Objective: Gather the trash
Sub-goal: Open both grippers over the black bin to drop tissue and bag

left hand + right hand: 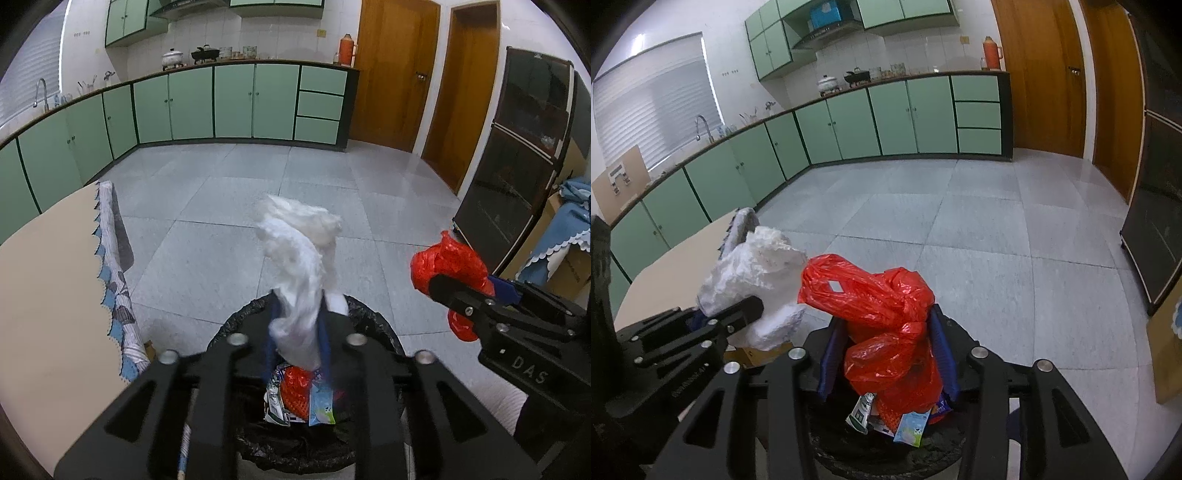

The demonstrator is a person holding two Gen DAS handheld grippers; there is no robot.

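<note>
A: Left wrist view: we hold a crumpled white plastic bag point(301, 273) between the blue-padded fingers of our left gripper point(297, 332), directly above the black-lined trash bin point(373, 321). The fingers stand narrow; whether the pads grip the film or merely flank it, we cannot tell. To the right, our right gripper point(461, 291) carries a red plastic bag point(447, 258) clear of the bin. A cloth-covered bench point(48, 280) sits at left.

B: And how should it handle?

A: We judge it nearly weightless, soft and slippery; a loose bunch could drift rather than drop. The gathered neck near the pads is the place to pinch.

B: Right wrist view?

A: Here the red plastic bag point(882, 314) fills the gap between the fingers of our right gripper point(886, 354), which stand about half wide, clamped on its knotted bulk over the trash bin point(886, 454). Cartons and wrappers point(905, 421) already lie inside. At left, our left gripper point(738, 314) carries the white plastic bag point(757, 280) near the bench edge.

B: Same feel?

A: Light, crinkly, springy, we reckon; the knot offers the firmest hold.
</note>
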